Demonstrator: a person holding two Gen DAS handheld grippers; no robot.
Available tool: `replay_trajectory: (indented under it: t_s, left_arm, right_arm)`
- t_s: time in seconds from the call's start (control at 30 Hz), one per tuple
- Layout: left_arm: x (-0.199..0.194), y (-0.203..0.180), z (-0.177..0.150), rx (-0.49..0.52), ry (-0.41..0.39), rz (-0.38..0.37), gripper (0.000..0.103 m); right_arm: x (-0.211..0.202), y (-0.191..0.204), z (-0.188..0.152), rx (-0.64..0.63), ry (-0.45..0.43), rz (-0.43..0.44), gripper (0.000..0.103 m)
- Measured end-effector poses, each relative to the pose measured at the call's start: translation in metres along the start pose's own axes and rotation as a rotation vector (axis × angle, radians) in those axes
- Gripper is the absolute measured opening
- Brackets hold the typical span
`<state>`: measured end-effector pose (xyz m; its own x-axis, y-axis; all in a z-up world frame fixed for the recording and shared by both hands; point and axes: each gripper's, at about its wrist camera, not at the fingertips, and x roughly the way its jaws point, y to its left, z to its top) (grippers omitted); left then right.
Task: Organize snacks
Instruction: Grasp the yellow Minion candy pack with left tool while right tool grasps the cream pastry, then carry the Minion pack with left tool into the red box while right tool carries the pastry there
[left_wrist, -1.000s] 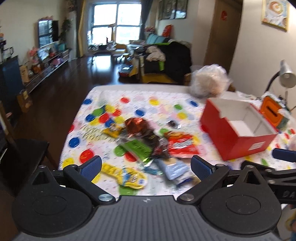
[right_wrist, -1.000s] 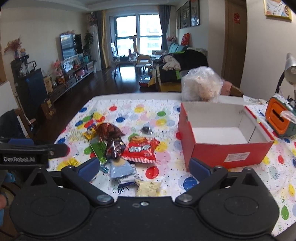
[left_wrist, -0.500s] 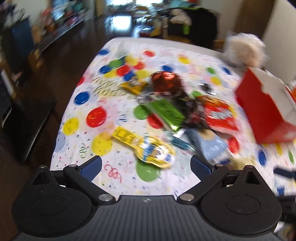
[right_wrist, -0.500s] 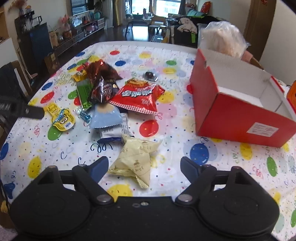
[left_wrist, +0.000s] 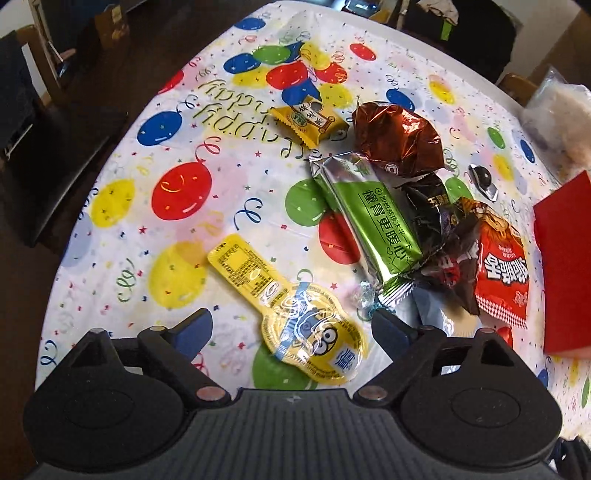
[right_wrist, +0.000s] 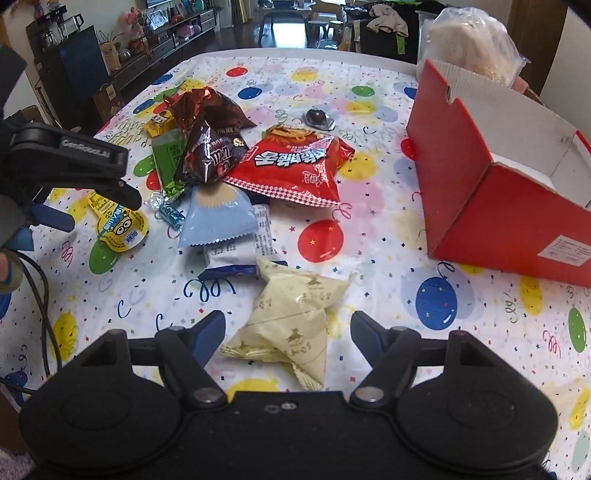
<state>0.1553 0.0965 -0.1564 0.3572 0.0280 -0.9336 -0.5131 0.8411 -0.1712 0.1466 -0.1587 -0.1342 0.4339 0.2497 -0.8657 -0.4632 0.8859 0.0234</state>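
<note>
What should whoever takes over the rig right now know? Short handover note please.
Left gripper: fingers closing around the yellow minion pack, not yet pressing it.
Right gripper: fingers closing around the cream packet, not gripping yet.
Remaining snacks lie piled mid-table: green bar, red chip bag, light blue pack.
Red box sits at right; what shows of its inside is empty.
Done: nothing boxed. Left: everything.

red box (right_wrist: 480, 206), balloon-print tablecloth (left_wrist: 184, 192), cream packet (right_wrist: 291, 317)

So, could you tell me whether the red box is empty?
Cannot tell fully: the red box is open-topped, and its visible white interior shows no snacks.
</note>
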Motion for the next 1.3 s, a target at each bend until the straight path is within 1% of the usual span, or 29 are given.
replay_trajectory:
  t_s: [0.1,0.17,0.2,0.27,0.4,0.43,0.47,0.5,0.57,0.6,0.7,0.77,0.8,1.0,1.3]
  left_arm:
    - [0.005,-0.002,0.006,-0.031,0.02,-0.002,0.092]
    - [0.009,-0.006,0.009,-0.032,0.038,0.013,0.085]
    - [0.011,-0.009,0.009,-0.027,0.043,0.027,0.083]
    - [0.011,-0.013,0.008,-0.013,0.041,0.051,0.082]
    - [0.011,-0.015,0.007,-0.01,0.034,0.07,0.082]
    - [0.011,-0.016,0.006,-0.004,0.03,0.08,0.08]
    - [0.011,-0.017,0.006,0.004,0.026,0.09,0.077]
    - [0.01,-0.018,0.005,0.011,0.021,0.087,0.074]
    - [0.008,-0.018,0.004,0.017,0.015,0.076,0.064]
    - [0.006,-0.018,0.003,0.017,0.013,0.072,0.061]
    - [0.005,-0.016,0.001,0.017,0.002,0.064,0.058]
    - [0.003,-0.013,0.0,0.015,-0.003,0.056,0.053]
    - [0.001,-0.011,0.0,0.013,-0.005,0.05,0.052]
    - [-0.002,-0.001,-0.003,0.012,-0.014,0.02,0.051]
    - [-0.017,0.017,-0.01,-0.003,-0.021,-0.024,0.05]
  right_arm:
    - [0.002,0.0,0.003,-0.001,0.004,0.002,0.069]
    - [0.004,0.0,0.004,-0.004,0.012,0.002,0.066]
    - [0.005,0.001,0.004,-0.007,0.015,-0.004,0.065]
    - [0.006,0.001,0.005,-0.015,0.022,-0.01,0.061]
    - [0.009,0.002,0.005,-0.017,0.03,-0.011,0.058]
    - [0.01,0.001,0.004,-0.016,0.034,-0.012,0.056]
    - [0.01,0.001,0.004,-0.013,0.036,-0.013,0.052]
    - [0.01,0.0,0.004,-0.01,0.037,-0.016,0.051]
    - [0.009,-0.001,0.003,-0.006,0.037,-0.02,0.047]
    - [0.009,-0.001,0.003,-0.005,0.036,-0.024,0.046]
    - [0.008,-0.002,0.002,-0.004,0.03,-0.035,0.039]
    - [0.006,-0.003,0.001,0.0,0.023,-0.04,0.034]
    - [0.006,-0.004,0.001,0.003,0.022,-0.039,0.034]
    - [0.0,-0.011,-0.002,0.041,0.024,-0.027,0.032]
    - [-0.027,-0.025,0.001,0.107,-0.016,-0.013,0.032]
